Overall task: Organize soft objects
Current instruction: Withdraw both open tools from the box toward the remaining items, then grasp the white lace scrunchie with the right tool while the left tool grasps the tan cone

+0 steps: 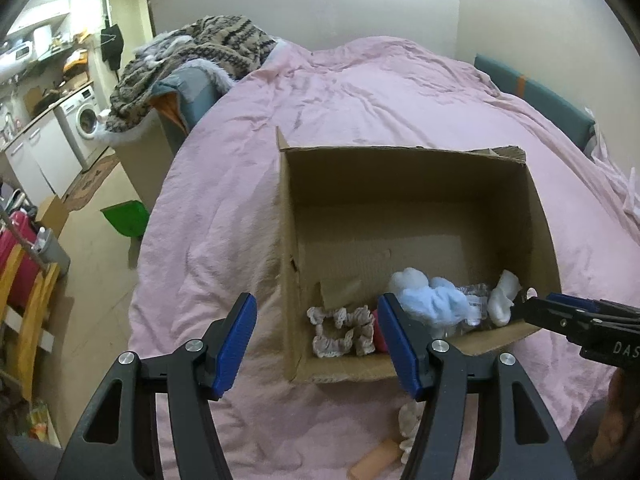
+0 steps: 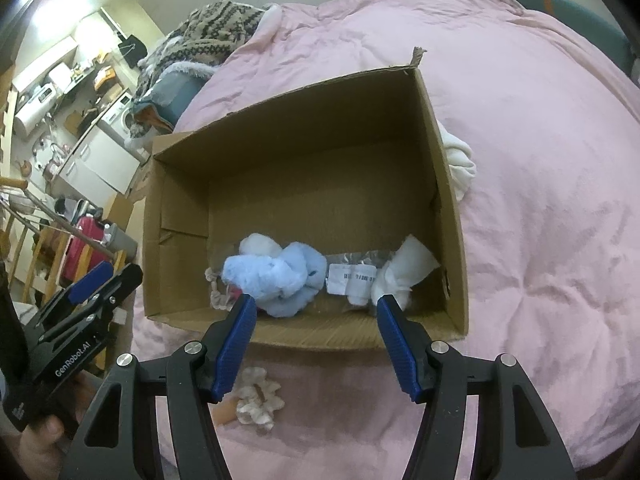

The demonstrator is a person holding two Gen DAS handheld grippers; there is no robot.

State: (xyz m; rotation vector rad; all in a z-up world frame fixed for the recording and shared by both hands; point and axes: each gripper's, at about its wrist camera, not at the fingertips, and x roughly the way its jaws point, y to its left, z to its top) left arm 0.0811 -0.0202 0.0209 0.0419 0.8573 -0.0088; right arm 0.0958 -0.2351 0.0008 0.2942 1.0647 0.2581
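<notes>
Cardboard box on pink duvet, blue fluffy item and white sock inside, left gripper and right gripper fingers wide, empty.

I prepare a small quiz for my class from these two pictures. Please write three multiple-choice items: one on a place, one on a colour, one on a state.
1. Where does the fluffy light blue soft toy lie?
A. inside the brown cardboard box
B. on the floor
C. on the patterned knit blanket

2. What colour is the cover on the bed?
A. green
B. pink
C. grey

3. How is the right gripper?
A. shut on the toy
B. shut on a sock
C. open, holding nothing

Key: 1 A, the toy rests on the box floor near the front wall; 2 B, pink fabric surrounds the box; 3 C, its blue pads stand apart with nothing between them.
</notes>
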